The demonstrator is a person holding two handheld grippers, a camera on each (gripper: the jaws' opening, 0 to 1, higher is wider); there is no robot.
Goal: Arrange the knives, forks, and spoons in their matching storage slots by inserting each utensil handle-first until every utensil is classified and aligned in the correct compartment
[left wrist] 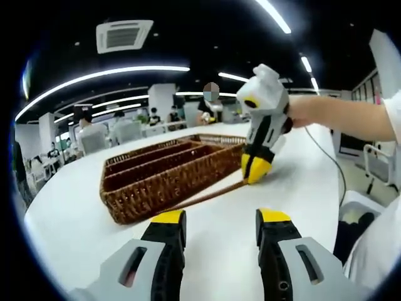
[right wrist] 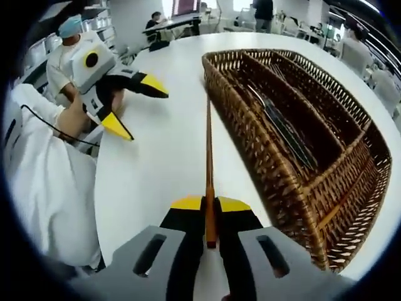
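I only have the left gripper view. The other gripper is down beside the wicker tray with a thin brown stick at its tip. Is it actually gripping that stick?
Observer: Yes. In the right gripper view, the right gripper has its jaws shut on the brown utensil, near one end.
Operator: Is anything in the tray yet? I can't see into it from here.
Observer: Yes. Dark utensils lie lengthwise in one long compartment of the wicker tray.
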